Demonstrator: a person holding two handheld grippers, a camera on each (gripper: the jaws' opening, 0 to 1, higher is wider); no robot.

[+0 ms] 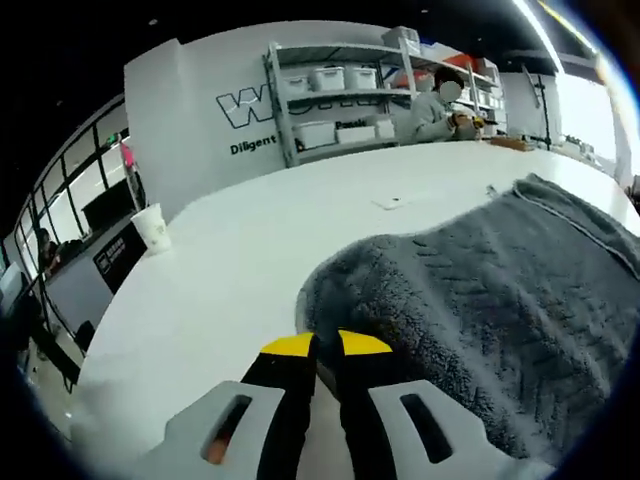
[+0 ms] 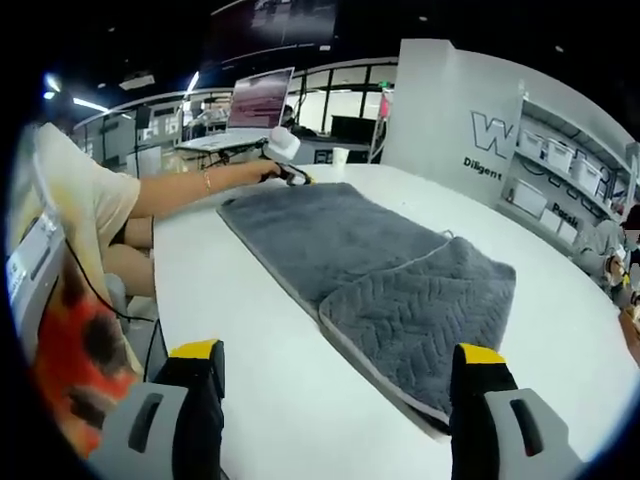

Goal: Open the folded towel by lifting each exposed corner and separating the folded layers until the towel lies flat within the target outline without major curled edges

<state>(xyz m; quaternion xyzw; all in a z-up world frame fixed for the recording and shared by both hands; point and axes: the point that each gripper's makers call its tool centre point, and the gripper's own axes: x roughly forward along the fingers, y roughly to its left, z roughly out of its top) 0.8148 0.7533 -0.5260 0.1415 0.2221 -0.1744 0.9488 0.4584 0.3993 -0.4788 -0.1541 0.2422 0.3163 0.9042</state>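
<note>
In the left gripper view, the left gripper (image 1: 326, 345) sits nearest, its yellow-tipped fingers (image 1: 287, 346) drawn close together and clenched on the rounded corner of the grey towel (image 1: 480, 310), whose edge runs into the narrow slot between them; how much cloth lies inside is hidden by the fingers themselves. The towel swells up and away to the right, its far side cut off by the view's edge, and it rests on the white worktop (image 1: 230, 270). Farther back stand a paper cup (image 1: 152, 226) near the worktop's edge, a small flat thing too small to make out, and then a shelf rack (image 1: 340, 90) with bins against a wall bearing partly hidden lettering. In the right gripper view, the right gripper (image 2: 335, 365) hangs released, its fingers (image 2: 197, 350) wide apart with bare worktop (image 2: 250, 370) between them. Just beyond lies the towel (image 2: 370, 270), partly unfolded: a long single layer stretches away while a folded flap covers the near end. At the far corner the left gripper (image 2: 290, 172) shows small, held by a person's hand (image 2: 262, 170); its grip there is too small to judge.
</note>
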